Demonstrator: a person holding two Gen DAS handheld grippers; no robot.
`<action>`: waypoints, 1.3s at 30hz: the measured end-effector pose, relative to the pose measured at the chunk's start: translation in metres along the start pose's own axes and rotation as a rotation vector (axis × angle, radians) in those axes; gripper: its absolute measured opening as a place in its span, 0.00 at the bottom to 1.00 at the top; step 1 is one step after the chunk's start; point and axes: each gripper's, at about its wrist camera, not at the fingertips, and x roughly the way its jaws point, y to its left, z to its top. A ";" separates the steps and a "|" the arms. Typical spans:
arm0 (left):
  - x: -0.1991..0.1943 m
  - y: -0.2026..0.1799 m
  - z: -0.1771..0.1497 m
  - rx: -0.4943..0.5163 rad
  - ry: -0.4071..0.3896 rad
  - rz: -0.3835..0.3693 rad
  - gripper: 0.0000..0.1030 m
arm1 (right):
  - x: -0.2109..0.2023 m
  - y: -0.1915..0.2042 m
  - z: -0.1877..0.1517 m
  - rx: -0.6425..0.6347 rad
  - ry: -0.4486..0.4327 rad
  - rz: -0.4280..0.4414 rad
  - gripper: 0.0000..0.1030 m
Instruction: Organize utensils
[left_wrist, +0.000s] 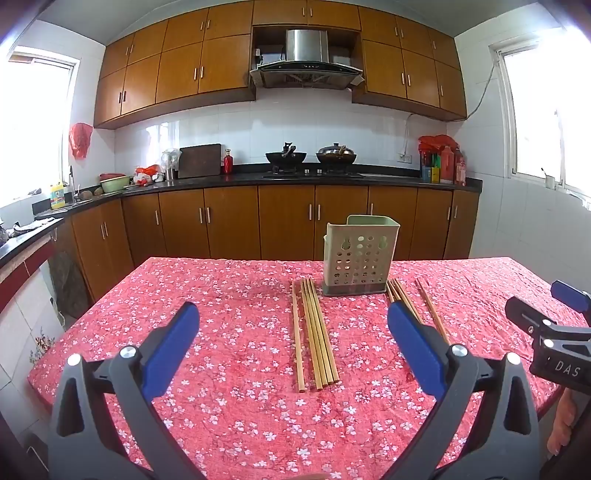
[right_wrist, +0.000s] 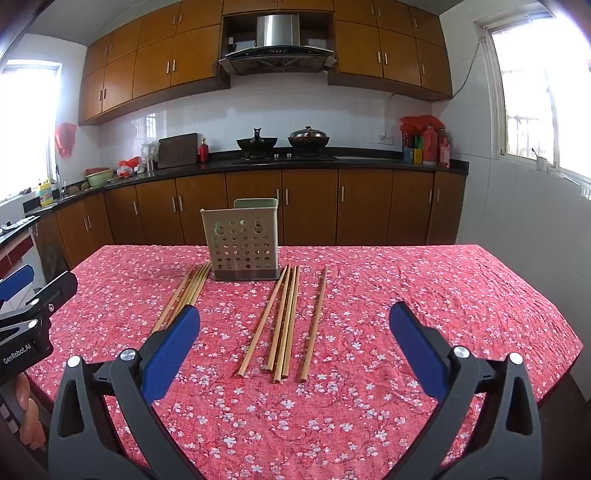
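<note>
**Chopsticks lie in two groups beside the holder, both grippers wide open**

Chopsticks, pale bamboo and all about one length, lie flat on the red floral tablecloth (right_wrist: 406, 295) in two groups. I see the left group (left_wrist: 314, 332) as five sticks: four packed side by side and touching, one just apart on their left. The right group (right_wrist: 284, 325) shows five as well, four fanned loosely with their far ends close together, plus a single stick (right_wrist: 314, 325) set a little off to the right. Both groups point lengthwise toward the utensil holder (right_wrist: 242, 243), their far tips ending just beside its dark base, one group on each side.

That holder is a beige, upright box with round holes punched through its front wall and a pale green section rising behind. From these angles I can't see down into it, so I can't tell what it contains.

My left gripper (left_wrist: 293, 325) hangs above the cloth with its blue pads spread wide, holding nothing; the left group lies between them in its view. My right gripper (right_wrist: 295, 325) is likewise spread wide and empty, framing the right group. Each gripper shows at the edge of the other's camera.

Behind the table run wooden cabinets (right_wrist: 310, 206) and a dark counter with two woks (right_wrist: 284, 142).
</note>
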 end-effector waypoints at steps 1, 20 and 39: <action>0.000 0.000 0.000 -0.001 0.000 0.000 0.96 | 0.000 0.000 0.000 0.000 0.000 0.000 0.98; 0.000 0.000 0.000 -0.004 0.001 -0.001 0.96 | 0.000 0.000 0.000 -0.001 0.000 -0.001 0.98; 0.003 0.001 0.000 -0.005 0.002 -0.001 0.96 | 0.000 0.001 0.000 -0.002 0.001 -0.001 0.98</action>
